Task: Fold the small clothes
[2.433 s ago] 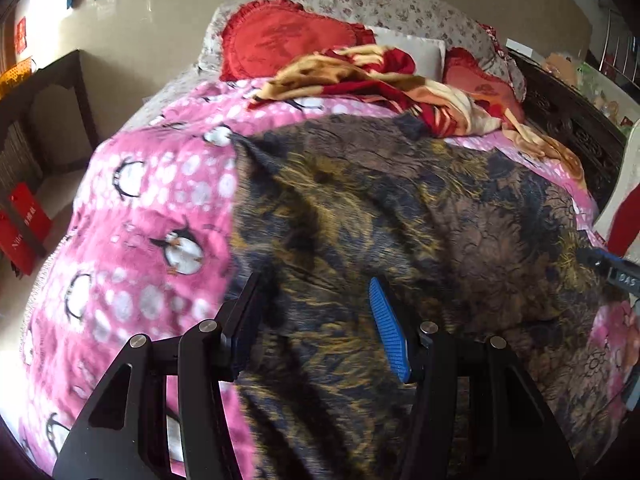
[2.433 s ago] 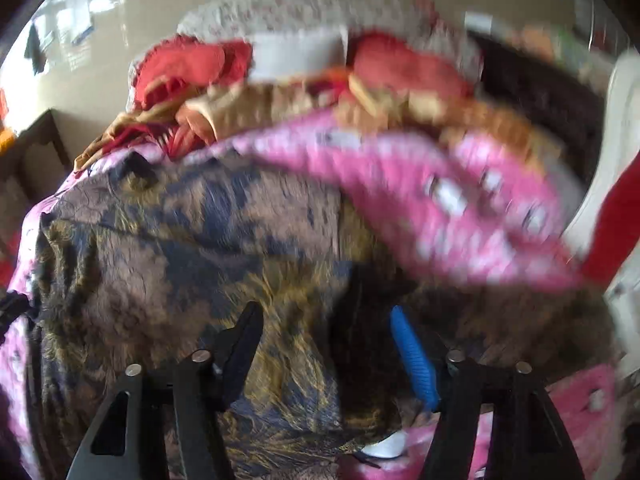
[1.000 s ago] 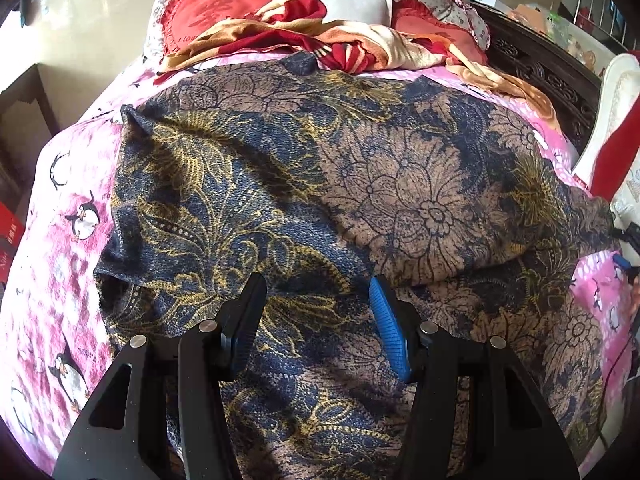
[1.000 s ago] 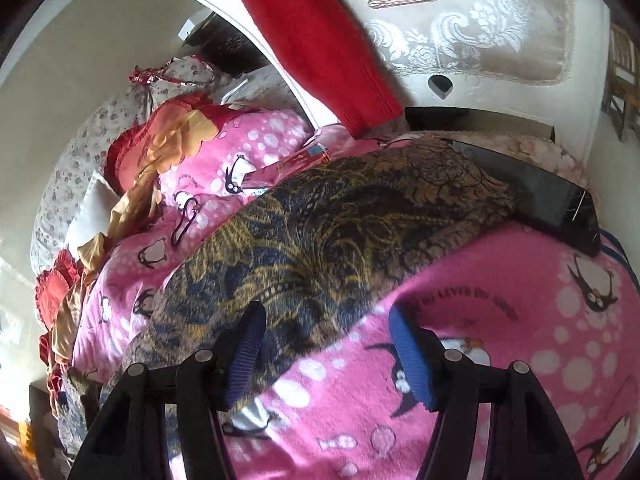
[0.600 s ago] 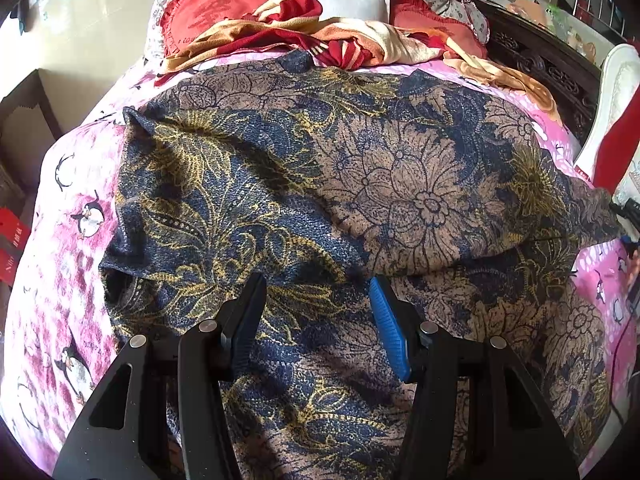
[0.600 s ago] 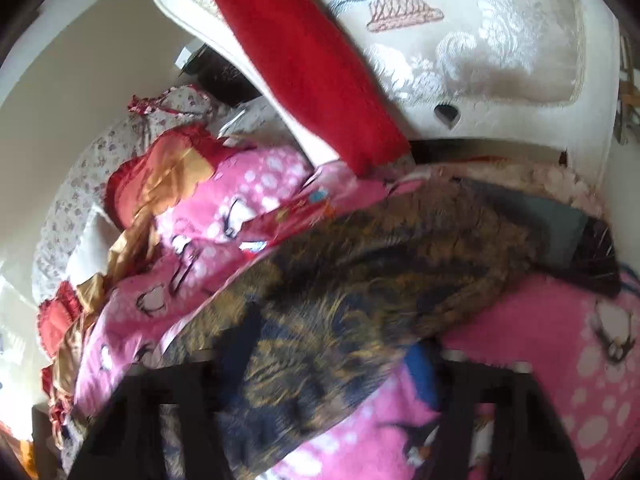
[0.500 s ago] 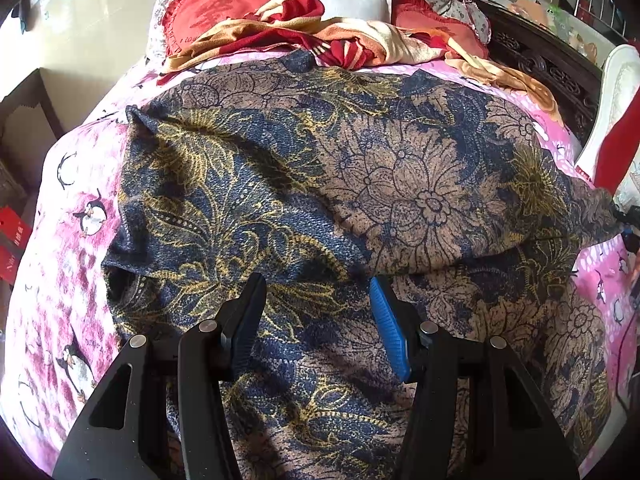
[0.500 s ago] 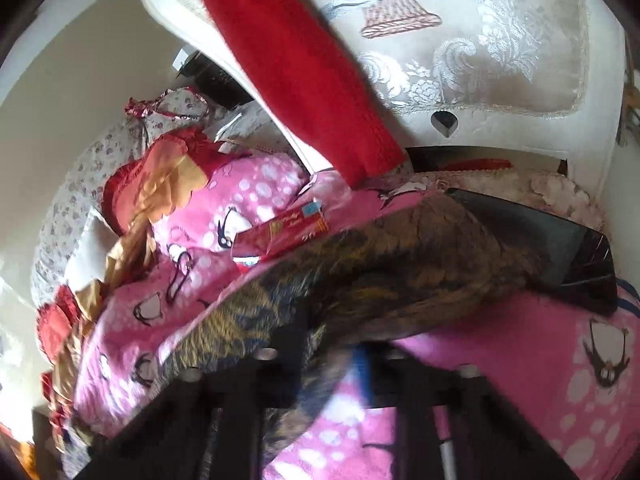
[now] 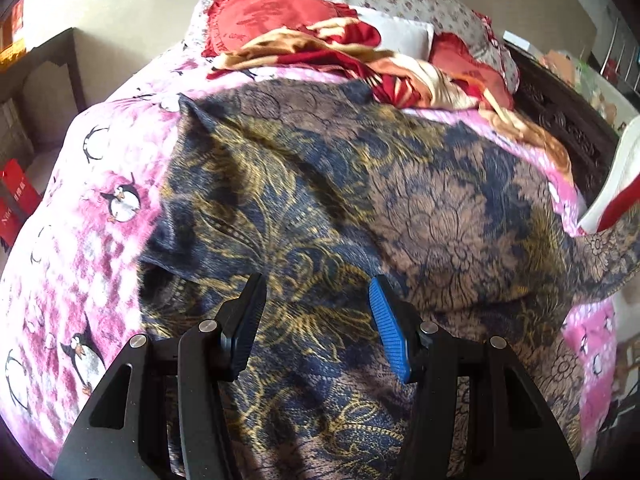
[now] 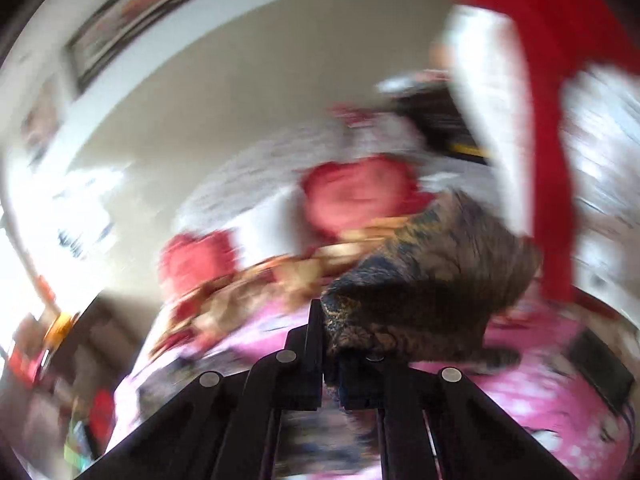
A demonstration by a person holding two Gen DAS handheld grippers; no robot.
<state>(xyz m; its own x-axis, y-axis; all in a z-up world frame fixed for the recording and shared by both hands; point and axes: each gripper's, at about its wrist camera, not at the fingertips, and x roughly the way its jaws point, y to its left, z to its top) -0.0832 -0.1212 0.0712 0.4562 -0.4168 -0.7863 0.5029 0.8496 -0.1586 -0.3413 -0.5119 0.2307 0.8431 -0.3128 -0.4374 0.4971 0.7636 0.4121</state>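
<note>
The right gripper [image 10: 330,344] is clamped on a corner of the dark blue-and-gold floral garment [image 9: 360,200], which spreads across the pink penguin blanket [image 9: 100,208] toward frame left. The left gripper [image 9: 316,320] hangs unclenched, empty, above the garment's near edge.

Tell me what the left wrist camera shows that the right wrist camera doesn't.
Only the left wrist view shows the left gripper, jaws open above the flowered garment, which lies spread across the penguin blanket.

Only the right wrist view, badly blurred, shows the right gripper shut on a bunched edge of that garment, and a framed picture on the wall.

Both show the garment, the pink blanket and the red pillows.
</note>
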